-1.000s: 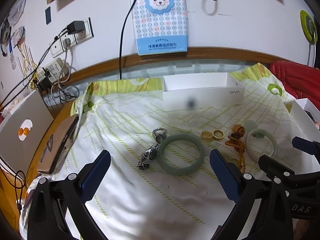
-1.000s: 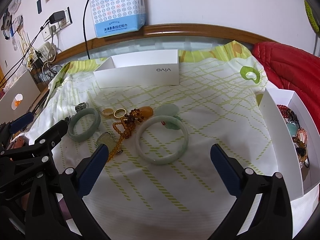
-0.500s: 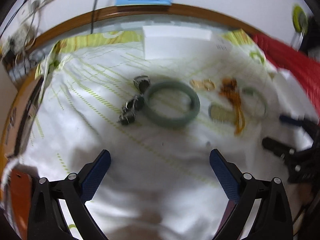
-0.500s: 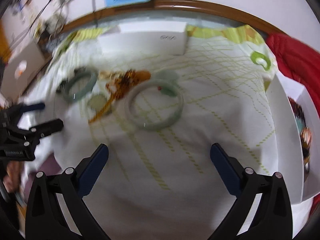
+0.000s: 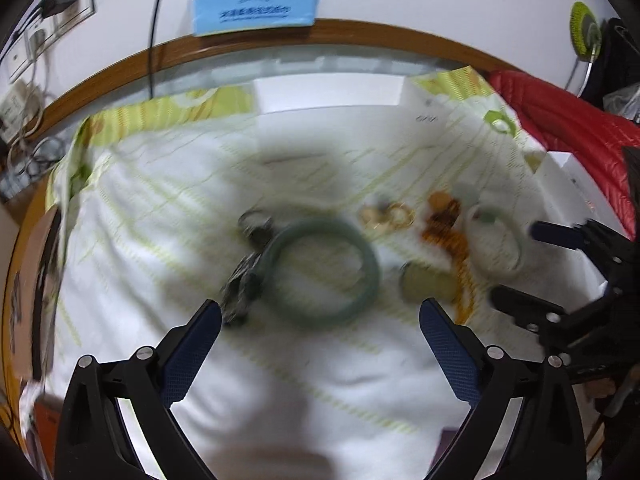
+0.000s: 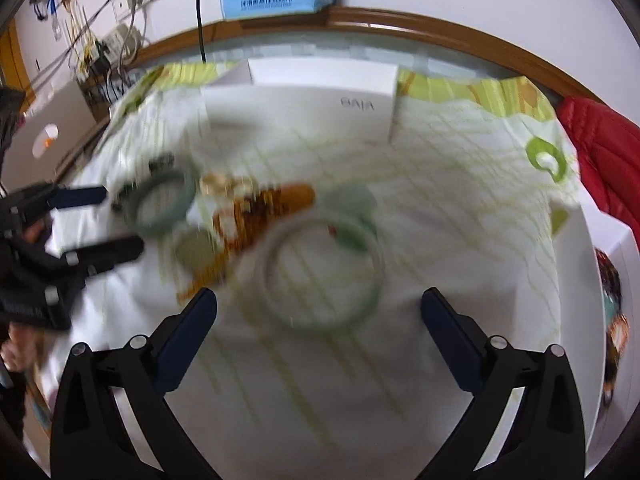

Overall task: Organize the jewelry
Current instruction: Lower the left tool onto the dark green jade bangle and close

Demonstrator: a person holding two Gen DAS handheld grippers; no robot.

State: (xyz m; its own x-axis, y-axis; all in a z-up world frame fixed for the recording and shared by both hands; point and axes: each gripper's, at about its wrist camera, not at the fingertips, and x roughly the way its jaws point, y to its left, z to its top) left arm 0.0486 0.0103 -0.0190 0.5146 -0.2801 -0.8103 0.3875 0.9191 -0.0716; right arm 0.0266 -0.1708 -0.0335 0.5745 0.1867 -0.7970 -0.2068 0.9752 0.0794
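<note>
The work surface is a counter covered by a white cloth with a yellow-green line pattern (image 5: 132,208). At its far edge stands an open, white rectangular cardboard box (image 6: 304,104); a second white box holding coloured beaded pieces (image 6: 576,264) sits at the right edge.

The jewelry lies loose on the cloth between the two boxes, largest to smallest:

1. Pale, whitish-green jade bangle (image 6: 320,272), directly ahead of the right tongs (image 6: 319,320).
2. Dark green jade bangle (image 5: 320,272), directly ahead of the left tongs (image 5: 320,320).
3. Amber-orange bead strand (image 5: 456,244), between the two bangles.
4. Dark metallic pendant cluster (image 5: 242,280), touching the dark bangle's left rim.
5. Pair of gold rings (image 5: 388,216), just beyond the dark bangle.

Both tongs are spread wide and carry nothing. Both views are motion-blurred (fine detail cannot be read).

Step in hand, as judged: approach and pick up a bangle with each tool.

- Straddle one wall of the ring only: one finger inside the hoop, one outside.
- On the dark bangle, choose the near or right wall, clear of the pendant cluster.
- On the pale bangle, choose the near wall, away from the bead strand.
- Close gently; polished jade is likely slippery and brittle.
- Lift straight up before carrying to a box.
</note>
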